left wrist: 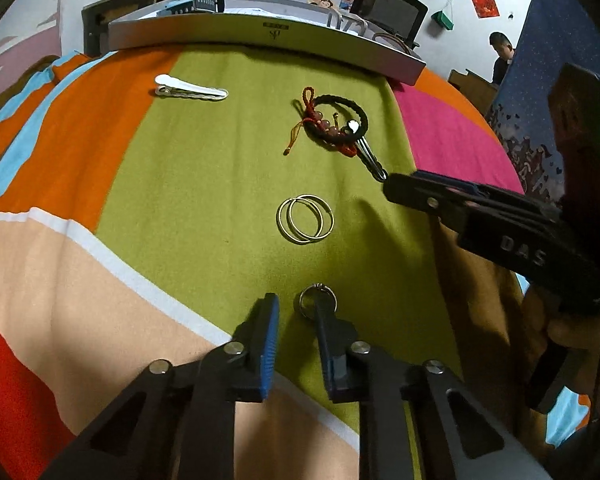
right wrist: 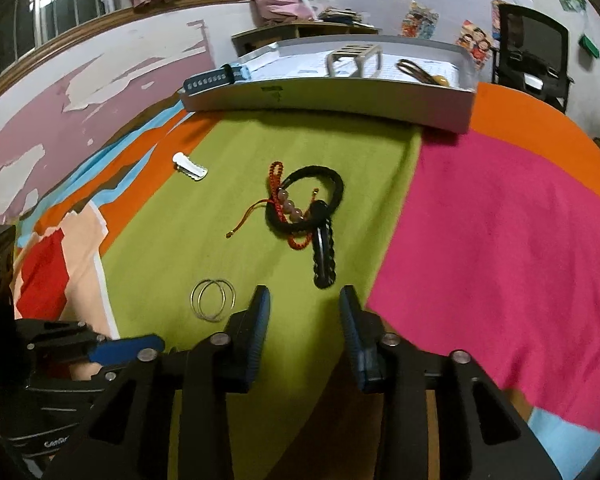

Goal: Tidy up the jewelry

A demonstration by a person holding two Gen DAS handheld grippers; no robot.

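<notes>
On the green part of the bright cloth (left wrist: 204,168), the left gripper (left wrist: 296,312) has its jaws spread wide, with a small silver ring (left wrist: 318,300) at one tip. The right gripper (right wrist: 304,300) is also spread, holding nothing, just before a black hair clip (right wrist: 324,260). Two gold hoops (left wrist: 306,219) lie between them.

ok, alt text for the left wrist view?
The open left gripper hovers low over a green cloth, its right finger touching or overlapping a small silver ring. Ahead lie two gold hoops, a tangle of bracelets and a white hair clip, with a grey tray behind. The right gripper reaches in from the right.
</notes>
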